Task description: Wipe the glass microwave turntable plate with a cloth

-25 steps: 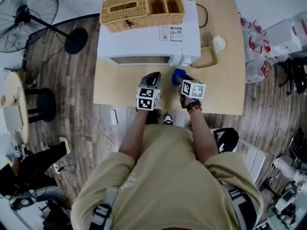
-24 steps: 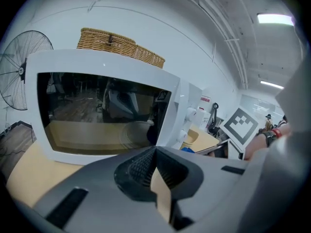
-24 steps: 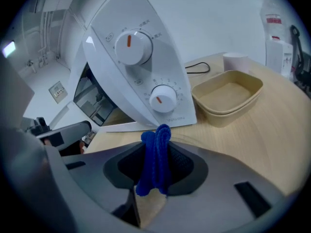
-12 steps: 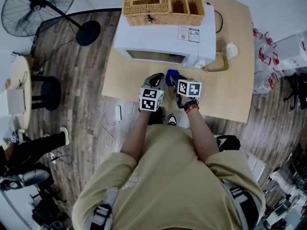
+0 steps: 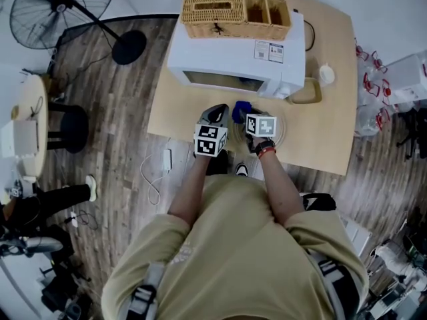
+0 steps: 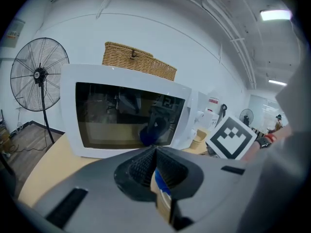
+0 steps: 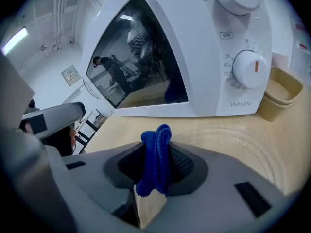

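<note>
Pale wooden table (image 5: 320,139) carries a white microwave oven (image 5: 233,59), and the clear glass turntable plate (image 7: 257,144) lies flat just before it. The right gripper (image 7: 156,154) pinches a bunched blue cloth (image 7: 155,140) over the plate's near rim. The left gripper (image 6: 155,152) has its jaws pressed together on nothing visible, so nothing steadies the plate. A hard wipe could skate it into the microwave.

The head view looks steeply down from above; both gripper views face the microwave (image 5: 227,55) closely from low.
</note>
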Available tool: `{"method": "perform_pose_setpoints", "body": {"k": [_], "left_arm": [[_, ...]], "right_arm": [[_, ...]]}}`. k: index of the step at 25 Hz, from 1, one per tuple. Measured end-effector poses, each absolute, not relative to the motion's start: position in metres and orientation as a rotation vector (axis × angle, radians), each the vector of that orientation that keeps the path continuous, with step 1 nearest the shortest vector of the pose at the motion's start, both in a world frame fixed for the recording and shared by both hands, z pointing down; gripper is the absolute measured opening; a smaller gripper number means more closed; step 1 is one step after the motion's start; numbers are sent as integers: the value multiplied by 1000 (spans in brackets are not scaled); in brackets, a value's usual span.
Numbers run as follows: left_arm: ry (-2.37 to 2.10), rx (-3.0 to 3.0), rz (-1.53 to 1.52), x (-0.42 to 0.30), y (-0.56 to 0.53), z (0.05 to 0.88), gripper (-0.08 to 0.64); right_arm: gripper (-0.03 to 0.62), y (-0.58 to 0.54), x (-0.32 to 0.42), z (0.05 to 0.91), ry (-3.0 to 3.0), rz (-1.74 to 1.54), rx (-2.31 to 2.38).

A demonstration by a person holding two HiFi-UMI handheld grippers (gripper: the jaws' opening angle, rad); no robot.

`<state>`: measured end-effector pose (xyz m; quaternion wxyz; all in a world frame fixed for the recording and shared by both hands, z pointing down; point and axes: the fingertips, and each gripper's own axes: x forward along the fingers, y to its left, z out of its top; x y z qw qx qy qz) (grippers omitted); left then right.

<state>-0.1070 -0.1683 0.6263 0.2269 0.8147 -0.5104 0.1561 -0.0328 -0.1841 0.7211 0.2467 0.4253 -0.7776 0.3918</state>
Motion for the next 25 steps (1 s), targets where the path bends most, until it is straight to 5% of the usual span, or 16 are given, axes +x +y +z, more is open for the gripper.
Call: {"method": "perform_pose_setpoints", "body": {"k": [25], "left_arm": [[-1293, 2308, 488, -59, -160, 632, 17]], "right_arm": [[132, -183, 43, 724, -2015, 1071, 1370]]}}
